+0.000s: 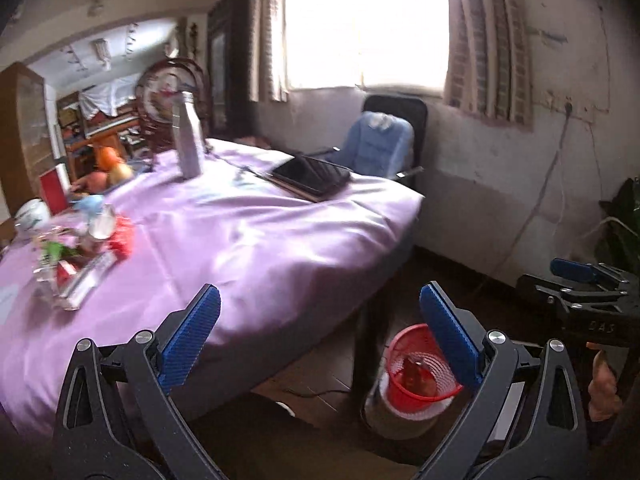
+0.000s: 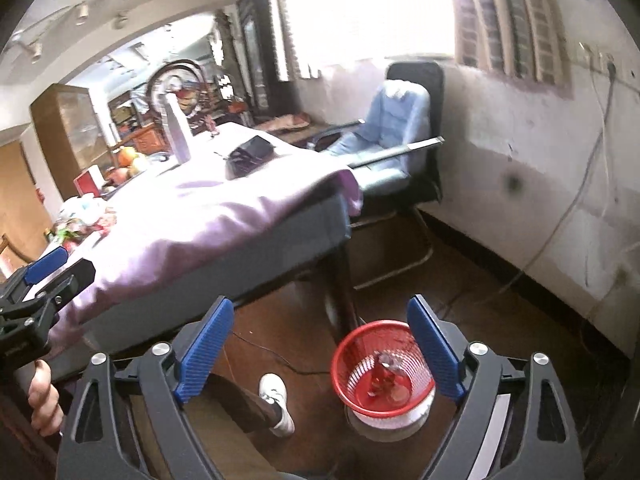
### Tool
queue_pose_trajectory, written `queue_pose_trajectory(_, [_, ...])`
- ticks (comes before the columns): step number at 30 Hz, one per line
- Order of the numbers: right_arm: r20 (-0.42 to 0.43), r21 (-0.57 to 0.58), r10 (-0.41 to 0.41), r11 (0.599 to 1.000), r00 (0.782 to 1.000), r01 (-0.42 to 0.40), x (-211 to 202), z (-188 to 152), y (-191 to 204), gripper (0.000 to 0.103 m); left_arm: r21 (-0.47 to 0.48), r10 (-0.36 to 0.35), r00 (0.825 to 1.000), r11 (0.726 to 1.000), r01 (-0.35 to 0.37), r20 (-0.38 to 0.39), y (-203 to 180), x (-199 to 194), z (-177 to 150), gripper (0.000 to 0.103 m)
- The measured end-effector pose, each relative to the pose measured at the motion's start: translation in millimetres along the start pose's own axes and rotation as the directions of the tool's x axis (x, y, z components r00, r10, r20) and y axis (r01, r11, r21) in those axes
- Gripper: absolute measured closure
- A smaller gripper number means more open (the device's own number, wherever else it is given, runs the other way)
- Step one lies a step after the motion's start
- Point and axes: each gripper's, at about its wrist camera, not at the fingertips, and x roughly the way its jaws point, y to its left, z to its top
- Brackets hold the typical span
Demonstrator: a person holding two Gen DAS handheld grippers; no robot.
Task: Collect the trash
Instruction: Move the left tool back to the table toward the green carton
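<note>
A red mesh waste basket [image 1: 416, 368] [image 2: 380, 364] stands on the floor by the table leg, with red and clear wrappers lying in it. A heap of trash [image 1: 80, 248] [image 2: 80, 226], with crumpled wrappers, plastic and a red scrap, lies on the purple tablecloth at the left. My left gripper [image 1: 320, 308] hangs open and empty over the table's near edge, and it shows at the left edge of the right wrist view [image 2: 44, 268]. My right gripper [image 2: 320, 320] is open and empty above the floor, up and left of the basket, and its tip shows in the left wrist view [image 1: 584, 276].
A table [image 1: 280, 248] under a purple cloth carries a grey bottle [image 1: 188, 140], a black laptop [image 1: 312, 176], fruit [image 1: 108, 168] and a red box [image 1: 54, 190]. An office chair [image 2: 392, 136] stands by the window wall. A person's white shoe [image 2: 276, 400] rests near the basket.
</note>
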Motion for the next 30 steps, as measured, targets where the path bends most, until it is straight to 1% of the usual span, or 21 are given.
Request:
queue_pose_trajectory(4, [0.019,-0.06,0.038,0.998,0.999,-0.037,-8,6,31,0.012,-0.035,0.055,0.998,0.998,-0.054,0.04,26,-20,-5,0.007])
queue_pose_trajectory(6, [0.016,-0.092,0.054,0.994,0.998,-0.053,-7,8,47,0.011,-0.058,0.074,0.996,0.996,-0.071,0.046,39,-27,-8,0.007])
queue_pose_trajectory(9, [0.005,-0.138,0.078,0.987,0.997,-0.077,-3,10,71,0.009,-0.089,0.113,0.993,0.99,-0.11,0.038,63,-34,-16,0.007])
queue_pose_trajectory(14, [-0.036,-0.198,0.125,0.972,0.991,-0.13,15,11,112,0.008,-0.177,0.209,0.978,0.962,-0.21,-0.027,128,-34,-35,0.007])
queue_pose_trajectory(17, [-0.076,-0.229,0.156,0.959,0.985,-0.169,35,13,138,0.008,-0.245,0.274,0.958,0.926,-0.287,-0.086,183,-37,-44,0.007])
queue_pose_trajectory(18, [-0.086,-0.233,0.164,0.956,0.983,-0.179,40,13,143,0.008,-0.267,0.294,0.95,0.912,-0.312,-0.104,200,-37,-46,0.007])
queue_pose_trajectory(19, [-0.098,-0.238,0.174,0.952,0.98,-0.193,45,13,150,0.008,-0.297,0.316,0.939,0.892,-0.342,-0.133,224,-38,-46,0.007])
queue_pose_trajectory(21, [-0.118,-0.246,0.199,0.943,0.973,-0.223,56,14,166,0.008,-0.333,0.341,0.926,0.864,-0.377,-0.163,257,-42,-45,0.007])
queue_pose_trajectory(22, [-0.126,-0.251,0.21,0.939,0.969,-0.236,61,14,174,0.008,-0.356,0.355,0.917,0.845,-0.398,-0.183,279,-43,-42,0.007])
queue_pose_trajectory(25, [-0.15,-0.26,0.236,0.928,0.96,-0.268,75,15,191,0.008,-0.388,0.373,0.904,0.817,-0.426,-0.207,320,-45,-34,0.007])
queue_pose_trajectory(27, [-0.167,-0.26,0.247,0.923,0.955,-0.284,83,16,198,0.008,-0.394,0.365,0.907,0.817,-0.421,-0.21,336,-39,-28,0.007])
queue_pose_trajectory(30, [-0.185,-0.265,0.252,0.918,0.95,-0.295,93,18,208,0.008,-0.375,0.314,0.926,0.849,-0.372,-0.208,340,-22,-17,0.007])
